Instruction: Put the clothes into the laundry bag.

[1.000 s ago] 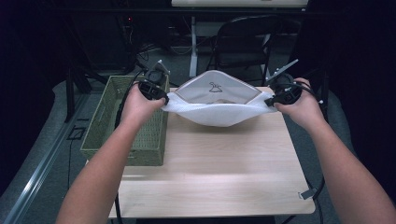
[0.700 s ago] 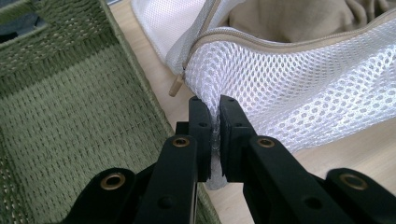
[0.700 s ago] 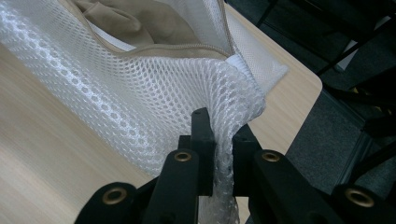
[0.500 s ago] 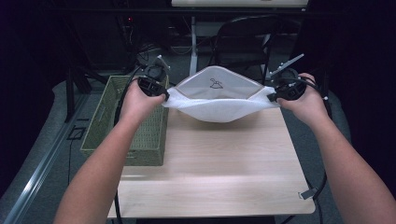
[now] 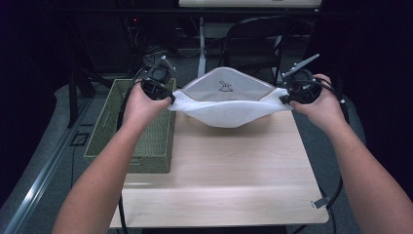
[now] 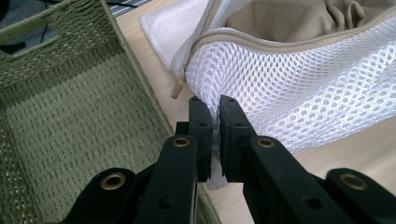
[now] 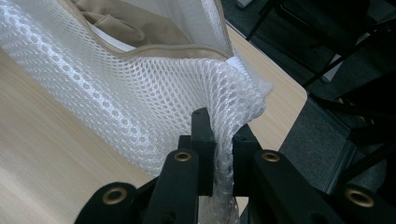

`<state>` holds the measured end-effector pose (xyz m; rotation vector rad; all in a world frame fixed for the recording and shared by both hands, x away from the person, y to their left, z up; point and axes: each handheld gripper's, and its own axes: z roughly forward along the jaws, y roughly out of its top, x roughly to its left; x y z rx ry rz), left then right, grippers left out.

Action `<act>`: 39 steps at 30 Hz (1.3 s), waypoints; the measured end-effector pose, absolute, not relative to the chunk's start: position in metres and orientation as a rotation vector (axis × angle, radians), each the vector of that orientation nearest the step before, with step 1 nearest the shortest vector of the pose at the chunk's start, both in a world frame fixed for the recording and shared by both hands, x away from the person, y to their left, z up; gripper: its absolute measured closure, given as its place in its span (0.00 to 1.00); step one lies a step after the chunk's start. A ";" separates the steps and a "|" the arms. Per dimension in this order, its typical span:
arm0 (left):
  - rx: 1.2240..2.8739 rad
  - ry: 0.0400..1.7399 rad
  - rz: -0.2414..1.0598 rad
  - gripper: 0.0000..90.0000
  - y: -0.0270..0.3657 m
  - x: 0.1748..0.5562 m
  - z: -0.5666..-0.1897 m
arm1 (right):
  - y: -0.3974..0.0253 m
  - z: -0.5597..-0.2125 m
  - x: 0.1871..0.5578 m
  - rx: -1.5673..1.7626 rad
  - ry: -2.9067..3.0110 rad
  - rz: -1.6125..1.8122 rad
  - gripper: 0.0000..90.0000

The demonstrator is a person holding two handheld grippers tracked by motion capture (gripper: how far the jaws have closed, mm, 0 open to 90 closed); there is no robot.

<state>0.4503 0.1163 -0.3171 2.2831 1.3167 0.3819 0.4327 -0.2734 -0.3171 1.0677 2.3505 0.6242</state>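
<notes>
High view: open mesh bag (image 5: pixel 226 109) holds beige cloth (image 6: pixel 299 18); green basket (image 5: pixel 141 131) beside it.

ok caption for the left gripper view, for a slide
Left gripper clamps one corner of the white mesh zip bag, its beige-zippered mouth open, beside the green woven basket on the pale wooden table.

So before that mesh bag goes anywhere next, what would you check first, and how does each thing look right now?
1. Left gripper clamped on the mesh bag: ok, mesh is pinched between its fingers.
2. Right gripper clamped on the bag's other corner: ok.
3. Bag mouth open: ok, the zipper edge gapes and beige cloth lies inside.
4. Bag lifted off the table: cannot tell; it sags low in the middle.
5. Green basket ready to receive it: ok, it stands open beside the left hand.
6. Grip firm enough for a swing: cannot tell.
</notes>
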 end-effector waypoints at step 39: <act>2.337 1.264 0.294 0.94 0.120 0.417 -0.343 | -0.274 -0.337 0.401 1.024 2.431 0.592 0.92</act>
